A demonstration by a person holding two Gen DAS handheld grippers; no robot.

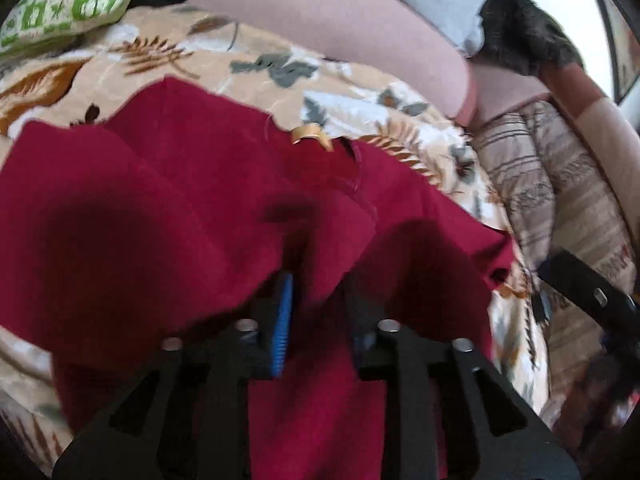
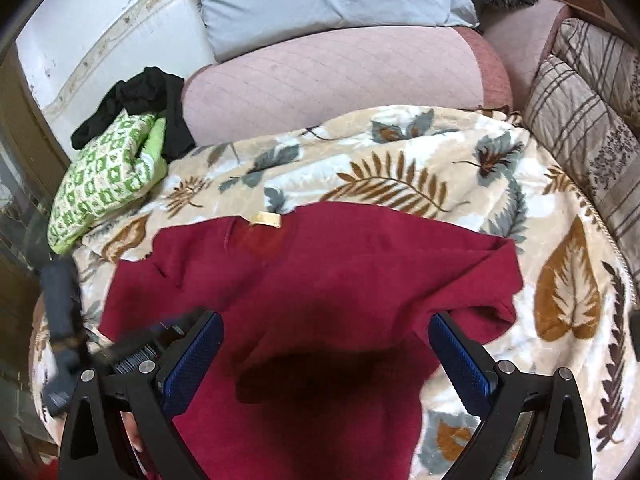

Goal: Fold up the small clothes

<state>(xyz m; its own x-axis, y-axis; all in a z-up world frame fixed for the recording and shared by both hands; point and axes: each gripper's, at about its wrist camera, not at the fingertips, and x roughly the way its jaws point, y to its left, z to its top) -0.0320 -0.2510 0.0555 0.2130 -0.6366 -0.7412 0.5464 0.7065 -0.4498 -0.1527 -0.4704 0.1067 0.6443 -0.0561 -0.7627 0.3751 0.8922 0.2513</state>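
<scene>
The soft, light red shirt (image 2: 320,280) is pinched at a floppy fold by the left hand-held gripper (image 1: 316,300), while the right hand-held gripper (image 2: 326,344) is held wide open and empty; hems are best gripped.

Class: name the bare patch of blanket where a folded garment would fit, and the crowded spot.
Free: the leaf-print blanket between the red shirt and the striped cushions. Crowded: the far left corner, taken by the green patterned cloth and black garment.

A bed carries a leaf-patterned blanket (image 2: 400,184). The red garment (image 2: 320,280) lies spread on it, directly under and ahead of the right gripper (image 2: 324,356). A green-patterned cloth (image 2: 104,184) sits farther ahead, to its left.
</scene>
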